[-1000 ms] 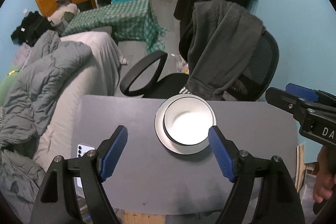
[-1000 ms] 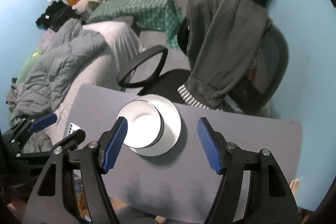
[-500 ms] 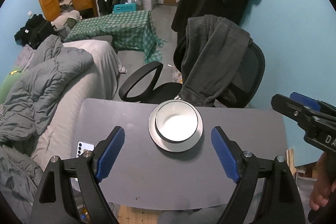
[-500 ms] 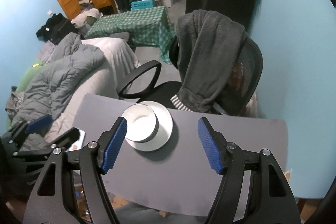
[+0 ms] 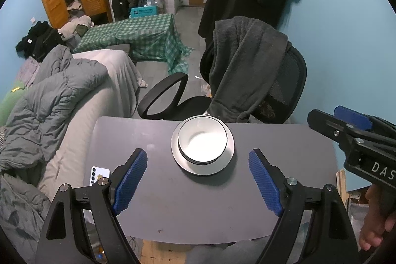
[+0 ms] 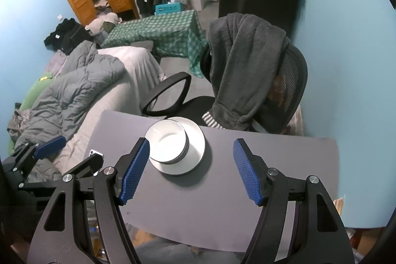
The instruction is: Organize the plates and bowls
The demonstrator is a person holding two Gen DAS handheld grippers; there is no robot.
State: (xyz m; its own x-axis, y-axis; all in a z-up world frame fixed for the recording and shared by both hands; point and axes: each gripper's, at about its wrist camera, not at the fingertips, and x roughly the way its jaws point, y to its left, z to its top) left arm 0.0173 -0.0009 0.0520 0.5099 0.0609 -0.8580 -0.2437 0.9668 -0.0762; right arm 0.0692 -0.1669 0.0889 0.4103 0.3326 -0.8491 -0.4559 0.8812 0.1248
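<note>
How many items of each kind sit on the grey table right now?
White plate: 1
White bowl, resting on the plate (dark bands at its base may be further bowls nested under it; cannot tell): at least 1
Smartphone, at the table's left edge: 1
Total: 3 visible

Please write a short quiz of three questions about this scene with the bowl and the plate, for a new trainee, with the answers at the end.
1. True or false: the white bowl sits on the white plate.
2. Which thing lies at the left edge of the grey table? A) a spoon B) a smartphone C) a cup
3. What is between the jaws of the left gripper and of the right gripper?

Key
1. True.
2. B.
3. Nothing; both grippers are open and hang above the table, apart from the dishes.
</note>
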